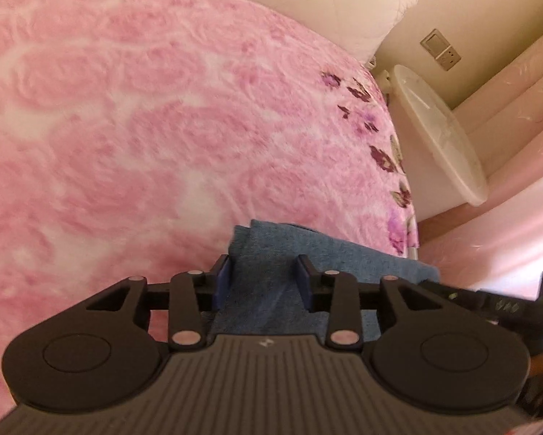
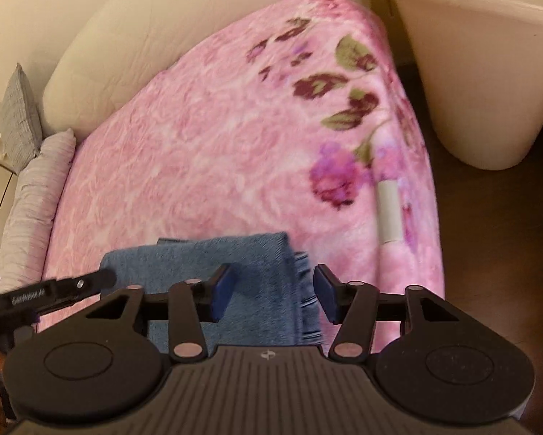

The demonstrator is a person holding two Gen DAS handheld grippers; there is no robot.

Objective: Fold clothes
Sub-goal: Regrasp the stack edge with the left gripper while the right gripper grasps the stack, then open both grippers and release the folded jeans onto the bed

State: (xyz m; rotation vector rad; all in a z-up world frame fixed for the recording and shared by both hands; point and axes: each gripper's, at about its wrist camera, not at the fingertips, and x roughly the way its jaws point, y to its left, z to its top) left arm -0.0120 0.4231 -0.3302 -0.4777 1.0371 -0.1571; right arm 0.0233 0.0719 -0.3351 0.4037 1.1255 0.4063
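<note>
A folded blue towel [image 1: 271, 250] lies on the pink fleece blanket [image 1: 126, 108] near the bed's right edge. My left gripper [image 1: 263, 275] hovers over the towel's left part, its blue pads apart with the cloth lying between them, not pinched. In the right wrist view the same towel [image 2: 257, 253] sits under my right gripper [image 2: 273, 290], whose pads stand wide, straddling the towel's right folded edge without pressing it. The left gripper's black finger [image 2: 90, 281] shows at that view's left, beside the towel.
A cream pillow [image 2: 162, 36] lies at the head of the bed, and grey striped cushions [image 2: 21, 119] lie at the far side. A white rounded cabinet [image 2: 470, 72] stands close to the bed's right edge, over dark floor [image 2: 488, 253]. Pink curtains [image 1: 525, 108] hang beyond.
</note>
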